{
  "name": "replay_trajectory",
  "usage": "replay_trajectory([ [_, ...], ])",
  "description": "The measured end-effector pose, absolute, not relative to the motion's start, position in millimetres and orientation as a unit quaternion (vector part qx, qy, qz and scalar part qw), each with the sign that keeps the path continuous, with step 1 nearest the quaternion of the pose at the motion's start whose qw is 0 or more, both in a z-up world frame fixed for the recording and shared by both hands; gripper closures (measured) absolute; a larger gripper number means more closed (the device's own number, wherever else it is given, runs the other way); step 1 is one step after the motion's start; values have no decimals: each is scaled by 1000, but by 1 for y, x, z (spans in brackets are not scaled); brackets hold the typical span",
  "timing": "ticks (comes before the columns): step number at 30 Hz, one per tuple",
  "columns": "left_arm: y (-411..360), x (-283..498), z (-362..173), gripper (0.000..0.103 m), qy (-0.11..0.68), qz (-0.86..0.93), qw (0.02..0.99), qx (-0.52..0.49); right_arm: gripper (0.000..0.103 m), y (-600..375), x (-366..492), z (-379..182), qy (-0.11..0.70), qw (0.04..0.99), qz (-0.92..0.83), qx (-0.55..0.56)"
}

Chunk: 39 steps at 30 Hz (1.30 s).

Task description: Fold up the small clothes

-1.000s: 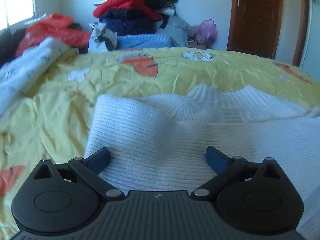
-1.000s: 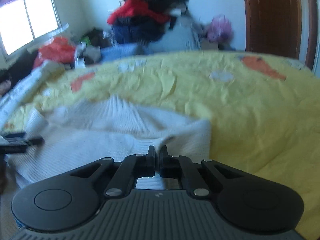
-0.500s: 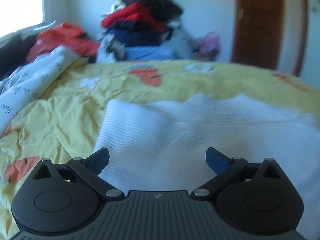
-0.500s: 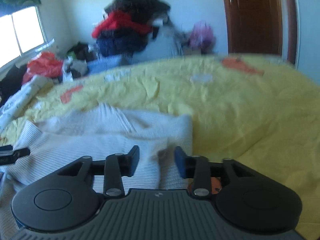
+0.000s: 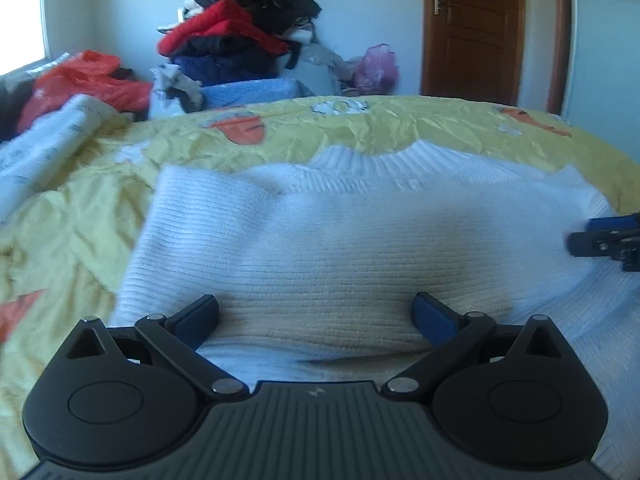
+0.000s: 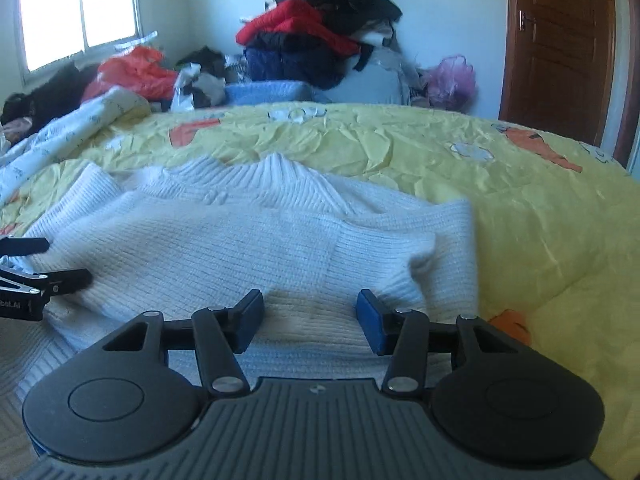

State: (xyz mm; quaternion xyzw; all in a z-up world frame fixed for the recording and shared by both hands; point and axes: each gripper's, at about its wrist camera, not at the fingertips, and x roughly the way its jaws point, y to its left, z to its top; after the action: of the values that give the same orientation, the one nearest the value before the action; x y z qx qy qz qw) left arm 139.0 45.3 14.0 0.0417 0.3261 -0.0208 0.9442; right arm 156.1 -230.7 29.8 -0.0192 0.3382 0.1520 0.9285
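**White knit sweater spread on the yellow bed, both grippers above it with fingers apart**

The white ribbed sweater (image 5: 360, 248) lies flat on the yellow bedspread (image 5: 80, 248), its ribbed collar pointing toward the far side of the bed; one folded sleeve lies across the body on the left in the left wrist view, and in the right wrist view another fold of knit (image 6: 404, 248) bunches at the sweater's right edge, just beside bare bedspread (image 6: 540, 216).

The left gripper (image 5: 316, 314) sits over the near part of the sweater with its fingers spread wide and nothing between them; whether the blue pads (image 5: 434, 316) touch the knit cannot be told. The right gripper (image 6: 310, 316) is likewise over the near hem, its fingers parted less widely, holding nothing; its blue pads (image 6: 370, 322) frame a strip of cloth without pinching it.

Each gripper shows in the other's camera: the right one enters at the right edge of the left wrist view (image 5: 608, 240), over the sweater's right side; the left one shows at the left edge of the right wrist view (image 6: 36, 276), over the sweater's left side; the two are well apart.

Beyond the bed stands a tall pile of clothes (image 6: 316, 40), red and dark garments stacked on blue; an orange bag (image 5: 84, 80) lies near the window (image 6: 80, 12); a brown wooden door (image 6: 560, 48) stands at the right, with a pink bag (image 5: 376, 64) between it and the pile.
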Motion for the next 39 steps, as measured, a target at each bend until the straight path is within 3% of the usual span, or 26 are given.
replay_trajectory([
  [2,50,115,26,0,314,-13,949,42,43,-235,139,45,342,928,150,-10],
  [6,85,39,40,0,274,12,961,37,22,-276,74,66,311,936,161,20],
  [11,147,-25,21,0,324,57,944,-33,23,-356,16,44,366,916,99,129],
  [15,174,-40,6,0,361,59,925,-107,35,-370,-13,26,392,904,97,140],
  [16,174,-42,6,4,354,58,927,-112,37,-364,-16,28,399,901,108,132],
  [17,172,-43,7,18,352,50,928,-115,40,-357,-17,29,410,896,122,123],
  [18,168,-42,8,25,351,47,929,-108,47,-352,-18,29,419,891,136,109],
  [19,164,-37,9,43,354,46,929,-96,54,-344,-19,29,425,889,144,87],
  [20,161,-35,9,55,356,48,930,-84,63,-337,-20,30,425,892,143,60],
  [21,160,-32,9,60,359,46,929,-76,88,-337,-21,30,425,893,142,46],
  [23,161,-30,11,87,366,33,926,-87,91,-340,-17,31,435,886,150,63],
  [29,151,-53,40,92,340,50,938,-48,94,-343,-25,61,418,897,140,-18],
  [32,155,-49,25,92,370,69,926,-32,93,-348,-20,42,436,889,136,-18],
  [33,157,-48,19,92,378,73,922,-39,90,-344,-21,37,435,890,137,-19],
  [35,156,-51,20,89,374,67,924,-47,72,-341,-27,36,422,896,137,-3],
  [37,155,-57,23,83,374,56,925,-43,23,-347,-34,36,430,891,141,40],
  [38,154,-60,22,73,381,53,922,-41,18,-350,-39,36,433,888,141,58],
  [39,155,-63,21,67,390,51,919,-38,21,-354,-45,35,436,886,144,72],
])
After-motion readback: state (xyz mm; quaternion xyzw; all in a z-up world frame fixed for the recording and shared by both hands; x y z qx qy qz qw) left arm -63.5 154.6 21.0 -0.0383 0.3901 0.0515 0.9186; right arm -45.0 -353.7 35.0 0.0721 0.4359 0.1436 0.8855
